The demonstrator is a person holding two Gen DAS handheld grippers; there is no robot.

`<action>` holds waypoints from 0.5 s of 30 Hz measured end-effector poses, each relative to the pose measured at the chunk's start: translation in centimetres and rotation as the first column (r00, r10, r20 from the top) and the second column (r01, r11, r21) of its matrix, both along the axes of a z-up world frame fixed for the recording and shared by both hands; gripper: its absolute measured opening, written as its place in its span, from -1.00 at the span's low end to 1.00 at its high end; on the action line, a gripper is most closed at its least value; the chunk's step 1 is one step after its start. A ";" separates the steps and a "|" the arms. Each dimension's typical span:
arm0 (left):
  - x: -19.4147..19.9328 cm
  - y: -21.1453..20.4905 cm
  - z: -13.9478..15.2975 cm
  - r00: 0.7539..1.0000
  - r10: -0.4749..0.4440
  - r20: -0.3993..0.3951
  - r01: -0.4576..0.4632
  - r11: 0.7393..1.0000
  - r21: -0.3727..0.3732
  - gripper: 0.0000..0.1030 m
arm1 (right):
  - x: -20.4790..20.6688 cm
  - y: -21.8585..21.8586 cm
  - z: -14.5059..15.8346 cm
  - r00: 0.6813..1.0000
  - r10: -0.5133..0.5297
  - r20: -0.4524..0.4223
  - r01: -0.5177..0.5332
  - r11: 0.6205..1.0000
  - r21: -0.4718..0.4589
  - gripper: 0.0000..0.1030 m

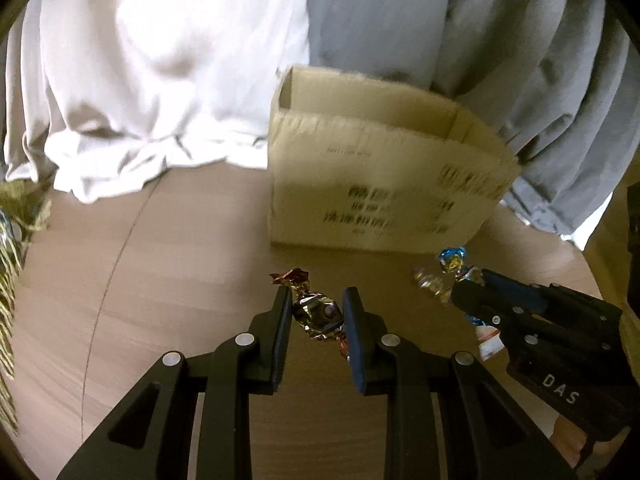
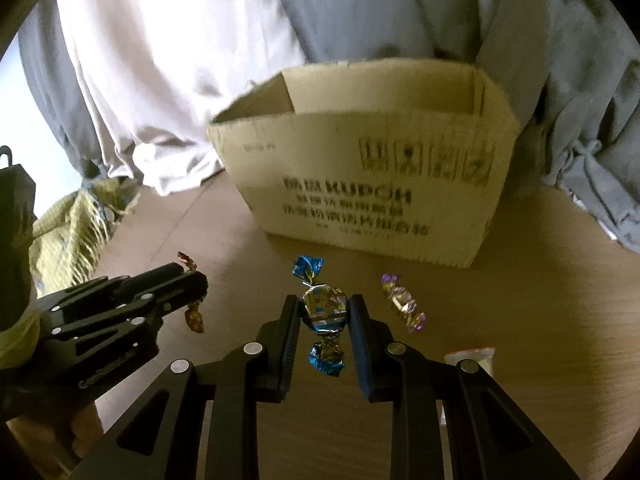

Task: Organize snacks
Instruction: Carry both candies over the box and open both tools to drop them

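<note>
The left gripper (image 1: 318, 312) has its jaws closed on a red-brown foil candy (image 1: 318, 314), whose twisted ends stick out above and below the pads. To its right, the right gripper (image 2: 325, 312) is clamped the same way on a blue and gold foil candy (image 2: 323, 307). Straight ahead of both claws, a little beyond the fingertips, an open cardboard box (image 2: 372, 172) with dark printing on its near wall stands on the wooden table (image 2: 540, 280). Just right of the right gripper's fingertips a purple and gold candy (image 2: 403, 302) lies on the table, and nearer the camera on that side sits a white snack packet (image 2: 472, 358). White and grey curtains (image 1: 160, 80) hang behind the box
</note>
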State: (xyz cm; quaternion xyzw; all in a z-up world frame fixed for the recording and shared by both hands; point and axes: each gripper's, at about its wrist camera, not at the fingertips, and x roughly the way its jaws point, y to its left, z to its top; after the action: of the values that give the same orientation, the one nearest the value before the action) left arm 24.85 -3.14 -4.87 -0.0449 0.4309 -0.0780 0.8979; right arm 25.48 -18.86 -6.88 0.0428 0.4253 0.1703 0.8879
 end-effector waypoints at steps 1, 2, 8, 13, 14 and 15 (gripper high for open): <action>-0.3 -0.2 0.5 1.000 -0.003 0.010 0.003 1.000 0.000 -0.49 | -0.1 -0.1 0.5 1.000 -0.004 0.013 0.004 1.000 0.000 -0.49; -0.4 -0.3 1.2 1.000 -0.008 0.027 0.008 1.000 0.002 -0.49 | -0.2 -0.2 0.9 1.000 -0.006 0.023 0.006 1.000 0.000 -0.49; -0.5 -0.6 4.4 0.994 -0.031 0.106 0.032 0.999 -0.004 -0.49 | -0.9 -0.7 4.2 0.994 -0.026 0.110 0.024 1.000 0.014 -0.49; -0.1 -1.1 7.2 0.981 -0.058 0.185 0.060 0.998 -0.003 -0.49 | -0.9 -1.1 6.9 0.983 -0.040 0.181 0.035 0.999 0.031 -0.49; -0.1 -1.2 7.7 0.978 -0.063 0.200 0.064 0.998 -0.001 -0.49 | -0.8 -1.2 7.5 0.979 -0.044 0.197 0.038 0.999 0.035 -0.49; 0.1 -1.3 8.5 0.972 -0.070 0.223 0.071 0.997 0.001 -0.49 | -0.8 -1.2 8.0 0.976 -0.047 0.211 0.040 0.999 0.037 -0.49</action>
State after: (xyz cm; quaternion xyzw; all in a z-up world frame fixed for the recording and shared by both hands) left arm 24.91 -4.45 3.64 -0.0235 0.3284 -0.1158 0.9371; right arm 24.66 -20.11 1.16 0.0483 0.3246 0.1615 0.9307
